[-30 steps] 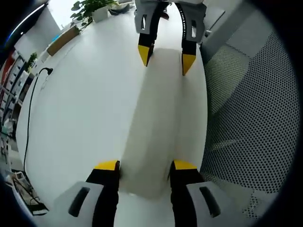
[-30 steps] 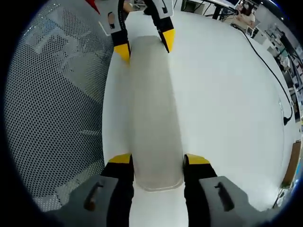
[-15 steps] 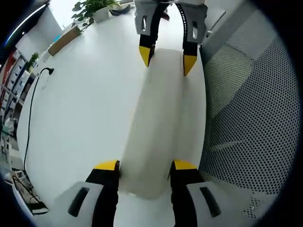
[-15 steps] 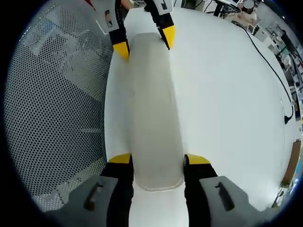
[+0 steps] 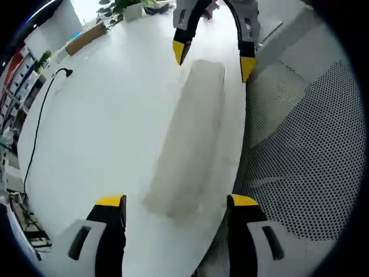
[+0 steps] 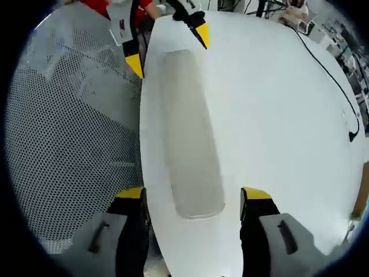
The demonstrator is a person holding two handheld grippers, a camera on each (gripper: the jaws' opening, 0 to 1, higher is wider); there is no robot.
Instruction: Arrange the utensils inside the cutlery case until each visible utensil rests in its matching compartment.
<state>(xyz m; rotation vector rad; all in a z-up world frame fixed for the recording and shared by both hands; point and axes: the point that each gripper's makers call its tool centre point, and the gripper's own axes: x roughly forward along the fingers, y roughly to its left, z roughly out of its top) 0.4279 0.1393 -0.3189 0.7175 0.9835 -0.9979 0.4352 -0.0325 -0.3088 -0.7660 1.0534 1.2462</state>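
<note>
White table [image 5: 104, 133], long frosted cutlery case [image 5: 187, 144]

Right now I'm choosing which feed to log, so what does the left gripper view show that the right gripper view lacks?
Left gripper view alone: a potted plant, a cardboard box and shelving beyond the table.
Right gripper view alone: a red sleeve behind the other gripper.
Both: the long pale case lying shut on the white table, a black cable, perforated mesh, and the left gripper and right gripper open at opposite ends of the case.
</note>
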